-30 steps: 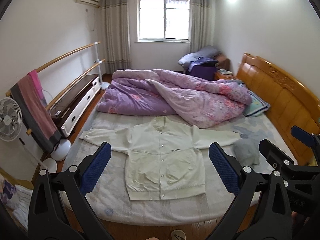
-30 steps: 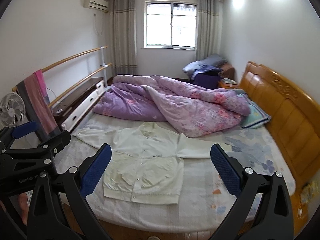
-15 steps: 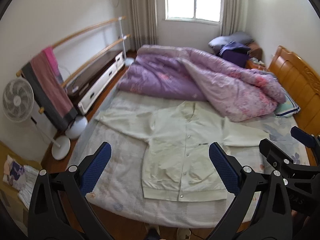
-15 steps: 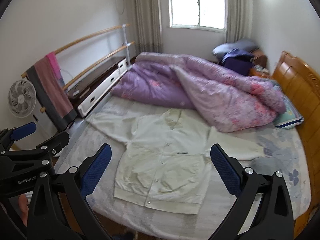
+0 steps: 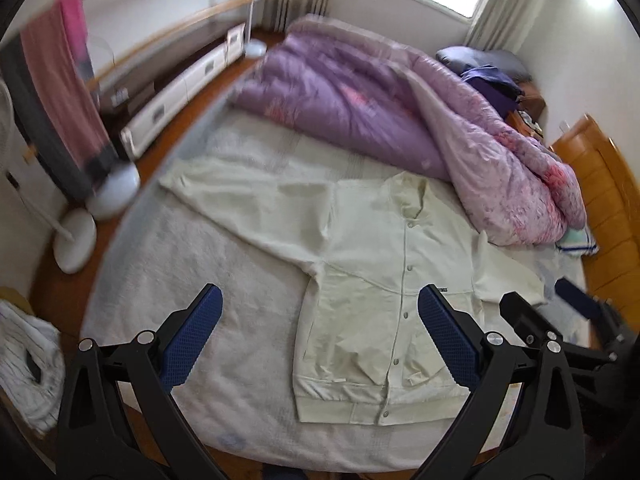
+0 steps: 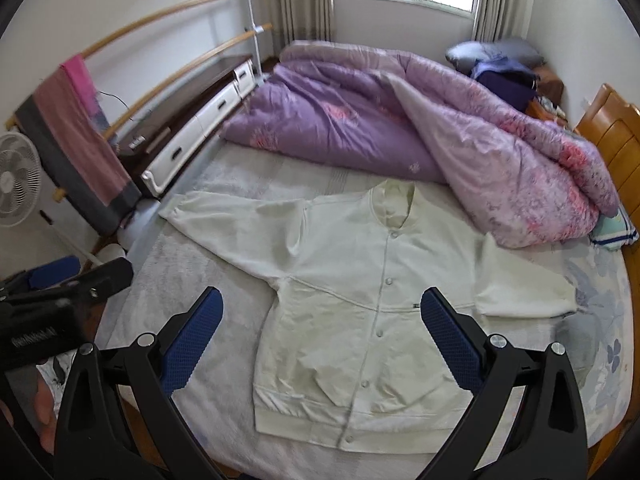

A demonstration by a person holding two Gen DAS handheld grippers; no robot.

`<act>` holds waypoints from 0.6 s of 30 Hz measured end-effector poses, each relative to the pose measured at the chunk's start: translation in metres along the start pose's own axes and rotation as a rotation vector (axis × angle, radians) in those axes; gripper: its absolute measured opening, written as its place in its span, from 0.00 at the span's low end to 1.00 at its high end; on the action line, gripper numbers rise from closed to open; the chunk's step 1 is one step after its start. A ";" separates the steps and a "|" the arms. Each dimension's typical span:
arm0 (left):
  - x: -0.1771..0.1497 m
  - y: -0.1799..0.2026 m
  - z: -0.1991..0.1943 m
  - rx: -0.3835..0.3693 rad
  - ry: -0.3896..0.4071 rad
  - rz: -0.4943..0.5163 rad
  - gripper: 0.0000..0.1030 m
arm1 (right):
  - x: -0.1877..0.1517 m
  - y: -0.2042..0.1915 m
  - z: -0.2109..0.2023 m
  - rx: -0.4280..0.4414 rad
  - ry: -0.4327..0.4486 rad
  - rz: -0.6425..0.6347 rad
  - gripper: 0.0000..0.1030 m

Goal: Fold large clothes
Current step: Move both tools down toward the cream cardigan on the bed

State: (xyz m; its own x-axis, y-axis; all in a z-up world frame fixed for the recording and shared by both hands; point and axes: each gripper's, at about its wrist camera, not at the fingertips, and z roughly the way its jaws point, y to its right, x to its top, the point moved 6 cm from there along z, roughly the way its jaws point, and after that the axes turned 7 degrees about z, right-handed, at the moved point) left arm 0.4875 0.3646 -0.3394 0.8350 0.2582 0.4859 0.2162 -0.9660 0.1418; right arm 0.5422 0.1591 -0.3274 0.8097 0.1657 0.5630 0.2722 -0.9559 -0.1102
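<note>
Cream snap-button jacket (image 6: pixel 360 300) lies flat, front up, sleeves spread, on bed (image 6: pixel 208 280) near edge. Purple quilt (image 6: pixel 400 120) bunched just beyond collar, touching right shoulder. Left gripper (image 5: pixel 320 344) & right gripper (image 6: pixel 322 344) above near edge, fingers wide apart, holding nothing. Fan (image 6: pixel 16 180), draped towel rail (image 6: pixel 76 128) at left.

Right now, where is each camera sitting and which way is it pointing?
Left wrist: on the left gripper, above the bed's foot, looking down at the cream jacket; its open fingers and the right gripper show.
Right wrist: on the right gripper, aimed likewise; its open fingers, the left gripper and a hand show.
Shared: jacket, purple quilt, headboard.
</note>
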 end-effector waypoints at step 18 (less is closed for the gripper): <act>0.033 -0.275 0.272 0.219 -0.138 -0.452 0.95 | 0.015 -0.004 0.270 0.035 -0.185 0.055 0.49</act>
State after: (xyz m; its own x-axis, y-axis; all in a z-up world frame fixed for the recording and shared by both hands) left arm 0.5931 0.6353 -0.5967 0.6894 0.6603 0.2980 0.6592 -0.7424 0.1200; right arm 0.6934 0.2310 -0.5401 0.9046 0.1578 0.3959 0.2400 -0.9563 -0.1672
